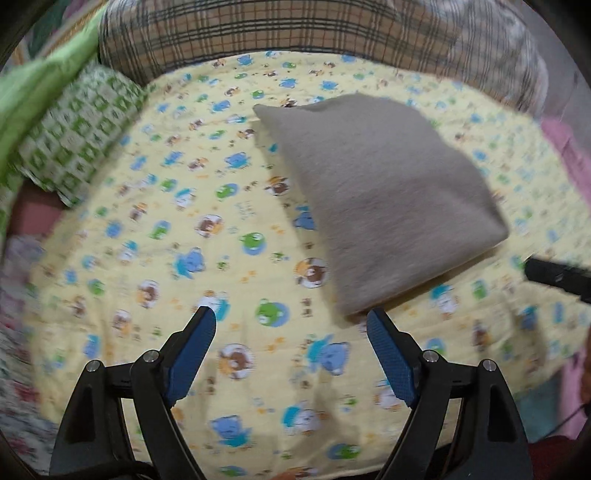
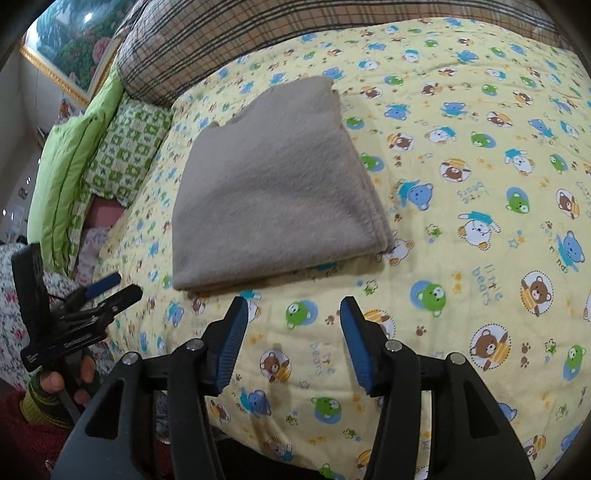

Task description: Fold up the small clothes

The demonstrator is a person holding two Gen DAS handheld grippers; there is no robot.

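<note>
Yellow cotton printed with little bears covers the bed point(image 2: 461, 229), filling most of both views. Along the top of each frame lies a plaid blanket point(image 2: 258, 33) in tan and dark checks, and at the upper left sit a plain green pillow point(image 2: 70, 162) and a green-and-white patterned pillow point(image 2: 129, 155) beside it. A framed flower picture point(image 2: 70, 40) hangs in the upper left corner of the right wrist view.

On the bedspread rests the folded grey cloth point(image 2: 273, 192), a flat stack of several layers, its layered edges showing at its right side. In the right wrist view it lies in the centre, just above the fingertips; in the left wrist view it sits right of centre, its near corner close to the right fingertip.

At the bottom of the left wrist view, the left claw point(image 1: 291, 323) stands wide apart with nothing between its blue pads, only bedspread below. It also appears at the lower left of the right wrist view, gripped by a hand point(image 2: 70, 380) in a striped sleeve.

Lower centre in its own view, the right claw point(image 2: 293, 314) is parted about halfway and holds nothing, just short of the cloth's near edge.
</note>
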